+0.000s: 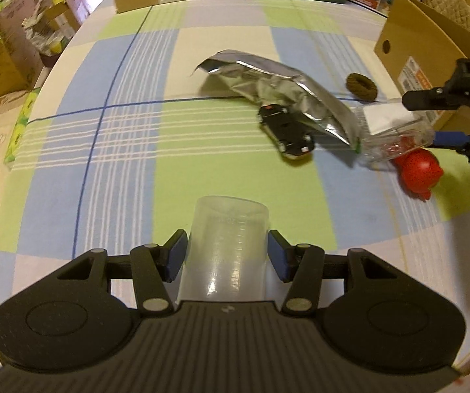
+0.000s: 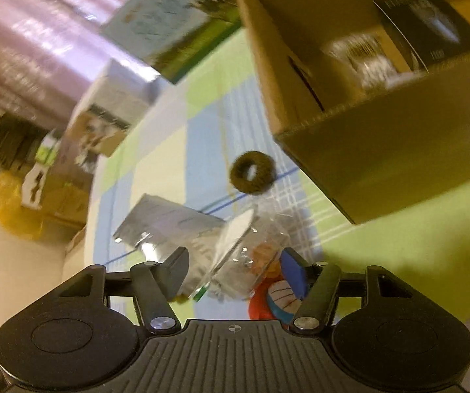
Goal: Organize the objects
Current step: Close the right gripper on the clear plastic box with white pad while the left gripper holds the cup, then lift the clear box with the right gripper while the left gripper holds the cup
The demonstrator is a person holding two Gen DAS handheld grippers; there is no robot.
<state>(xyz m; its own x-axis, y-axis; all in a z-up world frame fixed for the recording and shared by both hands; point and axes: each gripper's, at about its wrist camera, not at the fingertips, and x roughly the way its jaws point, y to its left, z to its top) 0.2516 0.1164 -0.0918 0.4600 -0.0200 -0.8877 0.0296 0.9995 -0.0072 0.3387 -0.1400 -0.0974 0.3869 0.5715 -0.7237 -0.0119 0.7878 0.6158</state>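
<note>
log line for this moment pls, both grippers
left hand-held gripper: shut on measuring cup | right hand-held gripper: shut on clear packet | cardboard box: open, nearby

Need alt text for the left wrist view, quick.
Left tongs grip a translucent measuring cup above a checked tablecloth. Ahead lie a silver foil pouch, a black toy car and a red toy; right tongs hold a clear packet beside a cardboard box.

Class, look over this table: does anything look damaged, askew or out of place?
The silver foil pouch is crumpled, its end torn open, draped partly over the black toy car, which sits tilted. Nothing appears spilled.
</note>
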